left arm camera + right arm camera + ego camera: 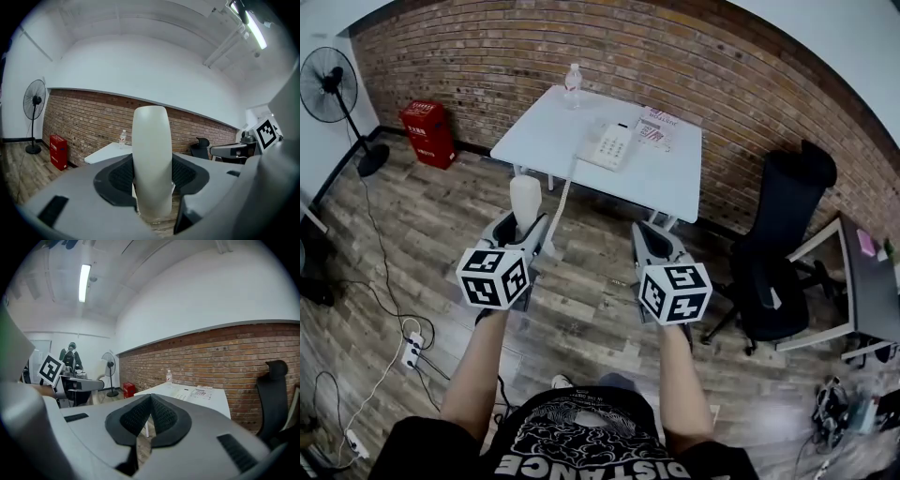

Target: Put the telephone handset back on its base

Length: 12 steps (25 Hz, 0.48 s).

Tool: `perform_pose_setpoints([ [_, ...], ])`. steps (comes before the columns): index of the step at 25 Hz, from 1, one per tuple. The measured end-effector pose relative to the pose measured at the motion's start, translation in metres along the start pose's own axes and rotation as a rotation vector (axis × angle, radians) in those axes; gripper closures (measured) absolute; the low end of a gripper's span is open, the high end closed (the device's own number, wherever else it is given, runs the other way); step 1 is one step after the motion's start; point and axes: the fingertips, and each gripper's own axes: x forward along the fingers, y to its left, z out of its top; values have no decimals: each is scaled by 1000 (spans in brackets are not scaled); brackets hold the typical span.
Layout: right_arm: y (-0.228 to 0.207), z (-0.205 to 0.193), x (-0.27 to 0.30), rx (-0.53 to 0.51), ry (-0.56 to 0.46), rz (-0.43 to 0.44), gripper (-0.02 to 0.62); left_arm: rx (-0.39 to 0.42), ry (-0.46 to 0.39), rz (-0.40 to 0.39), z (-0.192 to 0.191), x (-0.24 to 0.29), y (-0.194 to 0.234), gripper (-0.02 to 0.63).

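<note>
A white telephone handset [525, 201] stands upright between the jaws of my left gripper [523, 228], which is shut on it. In the left gripper view the handset [150, 161] fills the middle, clamped by both black pads. Its cord [562, 202] runs up to the white telephone base [609, 146] on the white table [675, 178]. My right gripper [654, 244] is shut with nothing in it, and its pads [161, 416] meet in the right gripper view. Both grippers are held over the floor, short of the table's near edge.
A water bottle [573, 80] and a printed sheet [656, 129] sit on the table. A black office chair [783, 253] stands at the right beside a desk [858, 281]. A red box [427, 133] and a fan [333, 94] are at the left; cables [380, 375] cross the floor.
</note>
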Motion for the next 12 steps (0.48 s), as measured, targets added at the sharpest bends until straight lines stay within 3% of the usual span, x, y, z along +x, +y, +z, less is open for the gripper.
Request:
perform_pose_setpoints([
  [12,-25,4,47,17,-17,-15,594,9,30,-3,3,46,28,383],
])
